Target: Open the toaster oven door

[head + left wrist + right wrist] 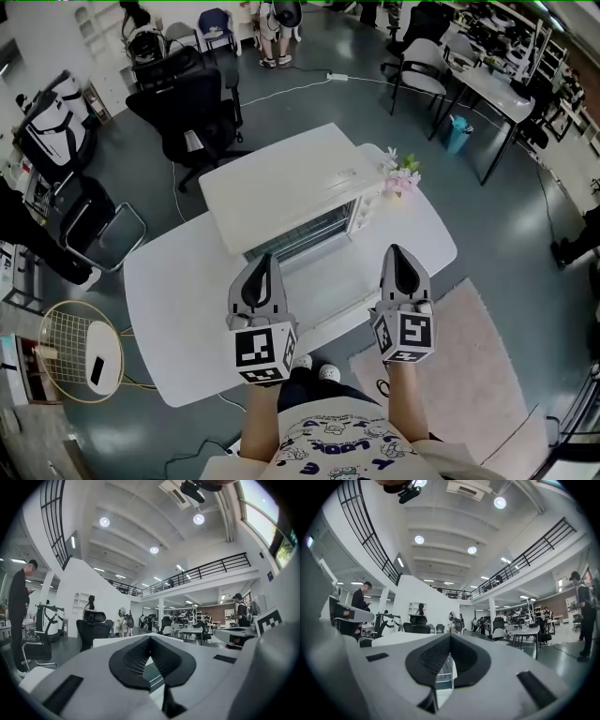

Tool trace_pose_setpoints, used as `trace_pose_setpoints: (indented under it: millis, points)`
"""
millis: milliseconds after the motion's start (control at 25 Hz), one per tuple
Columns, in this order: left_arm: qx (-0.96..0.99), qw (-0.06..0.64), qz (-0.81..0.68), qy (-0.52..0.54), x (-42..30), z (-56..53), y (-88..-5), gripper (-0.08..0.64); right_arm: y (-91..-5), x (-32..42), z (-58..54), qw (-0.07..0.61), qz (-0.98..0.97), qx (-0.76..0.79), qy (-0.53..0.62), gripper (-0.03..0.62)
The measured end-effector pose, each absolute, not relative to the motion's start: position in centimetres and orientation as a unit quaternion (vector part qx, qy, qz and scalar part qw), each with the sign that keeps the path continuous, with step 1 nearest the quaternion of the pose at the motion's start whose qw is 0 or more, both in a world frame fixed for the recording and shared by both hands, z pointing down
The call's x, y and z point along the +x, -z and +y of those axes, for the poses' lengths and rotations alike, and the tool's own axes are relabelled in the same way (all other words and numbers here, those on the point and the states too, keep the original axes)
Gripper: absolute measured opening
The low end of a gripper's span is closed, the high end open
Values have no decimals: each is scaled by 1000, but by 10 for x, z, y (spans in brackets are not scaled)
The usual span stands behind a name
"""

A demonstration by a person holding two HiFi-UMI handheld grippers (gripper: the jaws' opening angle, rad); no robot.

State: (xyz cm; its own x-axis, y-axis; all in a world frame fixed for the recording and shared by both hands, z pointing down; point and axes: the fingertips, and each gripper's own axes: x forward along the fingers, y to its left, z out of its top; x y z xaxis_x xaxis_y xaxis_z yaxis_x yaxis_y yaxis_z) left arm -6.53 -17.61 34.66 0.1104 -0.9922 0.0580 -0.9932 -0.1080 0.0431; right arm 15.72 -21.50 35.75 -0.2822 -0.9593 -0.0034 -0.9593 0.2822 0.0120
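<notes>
Overhead, the toaster oven (286, 183) sits on the white table (178, 309), with pink flowers (401, 174) just beside its right end. The left gripper (266, 261) and right gripper (401, 251) hover side by side in front of the oven. The left gripper view shows its jaws pressed together with nothing between them. The right gripper view shows the same: jaws together and empty.

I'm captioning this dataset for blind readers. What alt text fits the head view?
Seen from above, the left gripper and right gripper, both shut and empty, hover before a white toaster oven on a white table, its racks showing at the front. Pink flowers stand right of the oven.
</notes>
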Motion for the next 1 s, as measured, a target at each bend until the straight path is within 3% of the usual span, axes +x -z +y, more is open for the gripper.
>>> trace_pose_setpoints:
  millis: [1000]
  points:
    - [744, 5, -668, 13, -74, -162, -311, 5, -314, 139, -203, -18, -808, 588, 28, -2]
